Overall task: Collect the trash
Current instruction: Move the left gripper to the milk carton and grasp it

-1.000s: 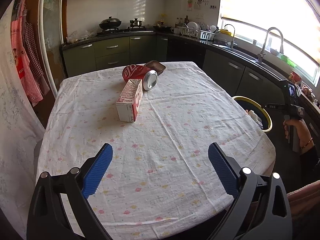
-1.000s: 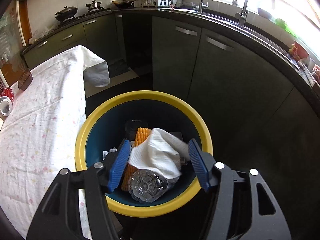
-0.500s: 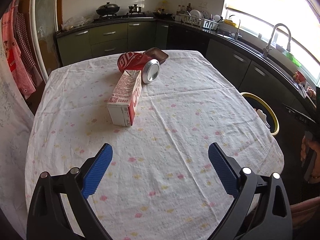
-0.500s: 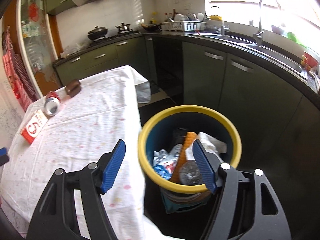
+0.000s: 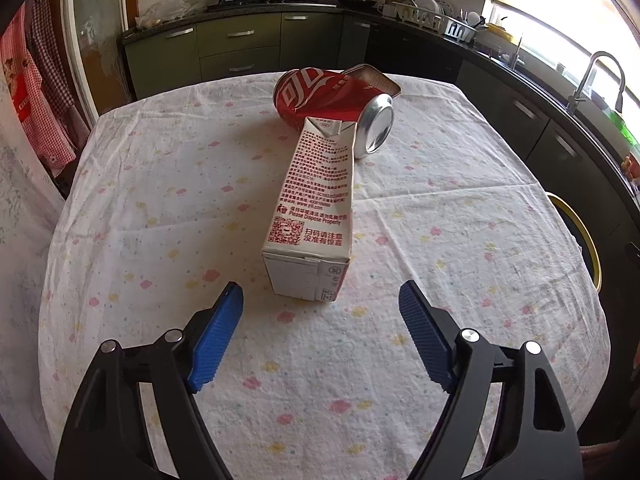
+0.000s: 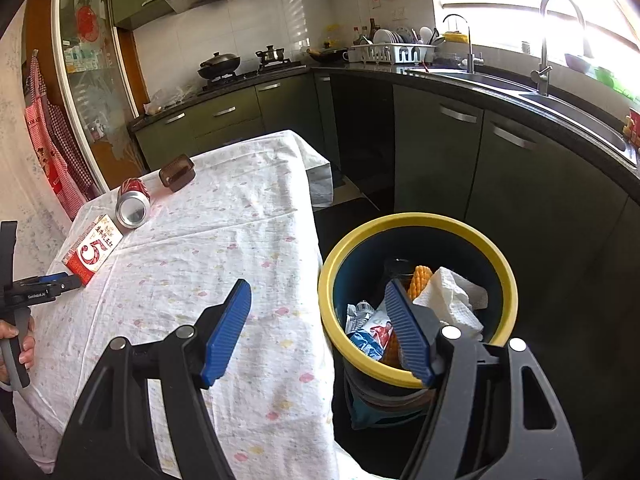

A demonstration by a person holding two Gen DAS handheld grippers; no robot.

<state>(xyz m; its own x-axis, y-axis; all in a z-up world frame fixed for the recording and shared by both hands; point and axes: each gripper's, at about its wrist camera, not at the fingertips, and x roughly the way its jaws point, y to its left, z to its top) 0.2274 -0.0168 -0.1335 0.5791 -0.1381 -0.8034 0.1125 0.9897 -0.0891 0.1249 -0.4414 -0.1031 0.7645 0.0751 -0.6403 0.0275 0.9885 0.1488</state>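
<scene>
Closer now, left gripper (image 5: 320, 316) gapes wide and empty just short of the milk carton (image 5: 312, 208) lying on the table (image 5: 460, 240).
Carton touches the can (image 5: 332, 100); a nudge could roll it. Right gripper (image 6: 320, 324), open and empty, hovers near the bin (image 6: 416, 224).

Milk carton (image 5: 310, 216) printed "Please Dispose Properly", large "5" on its front (image 6: 94, 251)

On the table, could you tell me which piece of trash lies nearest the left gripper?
The white-and-red carton, just ahead of the open left gripper; the red can lies behind it.
</scene>
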